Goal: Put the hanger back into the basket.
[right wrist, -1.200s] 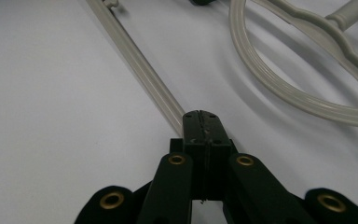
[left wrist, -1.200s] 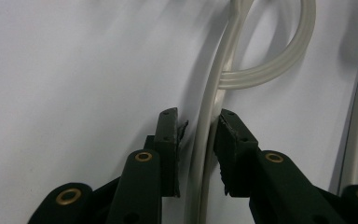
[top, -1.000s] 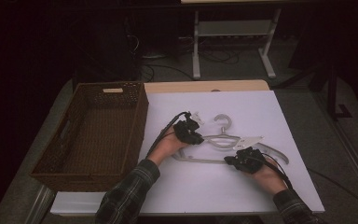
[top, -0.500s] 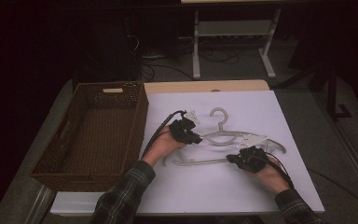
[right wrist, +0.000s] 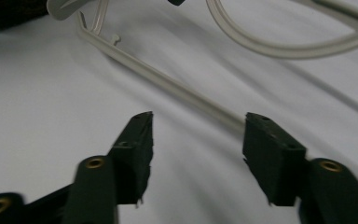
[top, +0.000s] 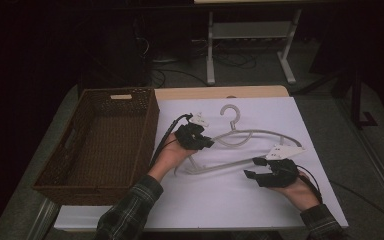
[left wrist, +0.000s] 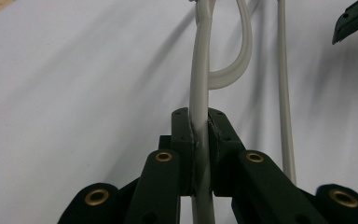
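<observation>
A white plastic hanger (top: pixel 247 135) lies on the white table cover, its hook (top: pixel 228 111) pointing away from me. My left gripper (top: pixel 206 142) is shut on the hanger's left arm; in the left gripper view the jaws (left wrist: pixel 200 119) pinch the pale arm (left wrist: pixel 200 70) between them. My right gripper (top: pixel 255 167) stands open just in front of the hanger's lower bar (top: pixel 220 166). In the right gripper view the bar (right wrist: pixel 168 84) runs slantwise beyond the open gripper (right wrist: pixel 198 135), with nothing between the jaws.
A dark woven basket (top: pixel 100 145) stands at the table's left, close to the left hand. The white cover (top: pixel 230 200) has bare room in front of the hanger. A table leg frame (top: pixel 250 45) stands on the floor beyond the far edge.
The hanger has shifted away from me and a little left with the left gripper. The right gripper has come off the lower bar and now stands open just in front of it.
</observation>
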The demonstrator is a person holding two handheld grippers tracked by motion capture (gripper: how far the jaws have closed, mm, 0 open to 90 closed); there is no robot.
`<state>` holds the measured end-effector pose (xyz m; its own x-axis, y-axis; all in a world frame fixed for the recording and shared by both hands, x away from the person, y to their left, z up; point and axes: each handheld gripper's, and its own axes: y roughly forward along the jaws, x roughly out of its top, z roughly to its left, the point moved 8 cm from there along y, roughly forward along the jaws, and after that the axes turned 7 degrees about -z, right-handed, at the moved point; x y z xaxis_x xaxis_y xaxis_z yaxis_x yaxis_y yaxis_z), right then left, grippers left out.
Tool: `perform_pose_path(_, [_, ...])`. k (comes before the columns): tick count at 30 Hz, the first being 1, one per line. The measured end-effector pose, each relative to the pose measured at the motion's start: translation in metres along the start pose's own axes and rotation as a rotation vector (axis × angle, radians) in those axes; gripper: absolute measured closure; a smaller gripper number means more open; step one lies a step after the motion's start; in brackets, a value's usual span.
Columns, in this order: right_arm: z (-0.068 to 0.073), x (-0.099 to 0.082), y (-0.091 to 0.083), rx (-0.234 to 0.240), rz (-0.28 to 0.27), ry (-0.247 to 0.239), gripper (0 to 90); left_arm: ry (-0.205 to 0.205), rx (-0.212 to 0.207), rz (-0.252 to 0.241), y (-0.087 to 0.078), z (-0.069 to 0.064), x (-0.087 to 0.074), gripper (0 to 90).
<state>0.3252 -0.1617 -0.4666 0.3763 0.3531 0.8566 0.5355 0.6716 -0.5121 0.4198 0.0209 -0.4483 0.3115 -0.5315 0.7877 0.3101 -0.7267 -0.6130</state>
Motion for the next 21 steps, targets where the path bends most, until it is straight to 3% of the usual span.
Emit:
perform_pose_path(4, [-0.003, -0.002, -0.005, -0.010, -0.020, 0.015, 27.6, -0.032, 0.015, -0.005, -0.008, 0.001, 0.005, 83.2])
perform_pose_path(10, [-0.004, -0.005, -0.007, -0.023, -0.018, 0.000, 25.2, -0.052, 0.044, -0.011, -0.022, 0.002, 0.018, 83.2])
perform_pose_path(21, [-0.006, -0.002, -0.010, -0.040, -0.034, -0.015, 20.6, -0.045, 0.109, -0.012, -0.057, 0.008, 0.045, 83.1])
